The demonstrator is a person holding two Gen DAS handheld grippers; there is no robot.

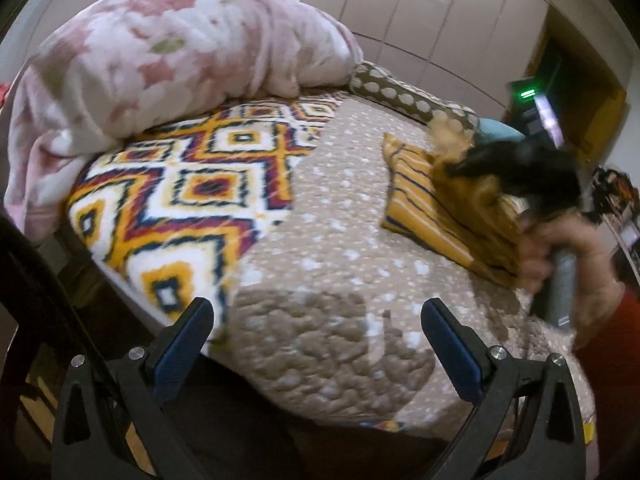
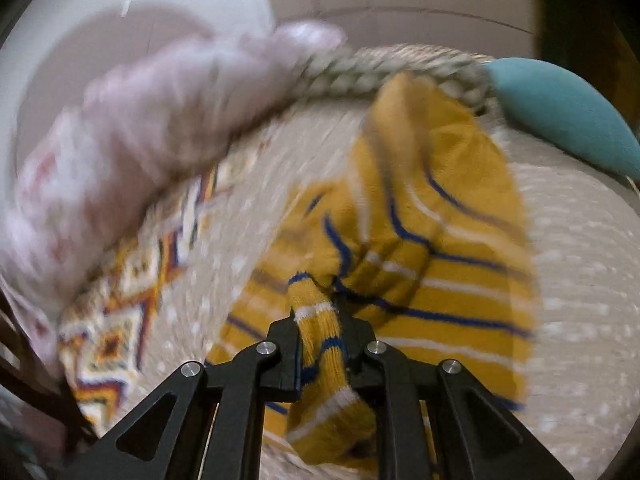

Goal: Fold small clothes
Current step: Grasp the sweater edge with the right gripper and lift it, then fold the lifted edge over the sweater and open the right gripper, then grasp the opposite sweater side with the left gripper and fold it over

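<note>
**Striped knit held at one edge, fold in progress**

Black fingers of the right gripper (image 2: 318,334) are seen clamped together on a ribbed edge of the yellow striped garment (image 2: 436,240), which looks like a cuff or hem. The rest of the garment is bunched ahead of the grip and trails onto the beige quilt (image 2: 580,280). In the left wrist view, the left gripper (image 1: 318,332) is held with its blue-padded fingers wide apart and nothing between them, low over the near edge of the bed, well apart from the cloth.

For a clean fold, the pinched edge is best carried over in a low arc, with the lying part pinned by the free gripper so it is not dragged (both views are blurred, so haste is a risk).

Bedding is crowded: a patterned throw (image 1: 180,184), a pink floral blanket (image 1: 160,52) heaped behind it, a dotted pillow (image 1: 392,92) and a teal cushion (image 2: 560,112). Pale wardrobe doors (image 1: 420,12) can be made out beyond.
</note>
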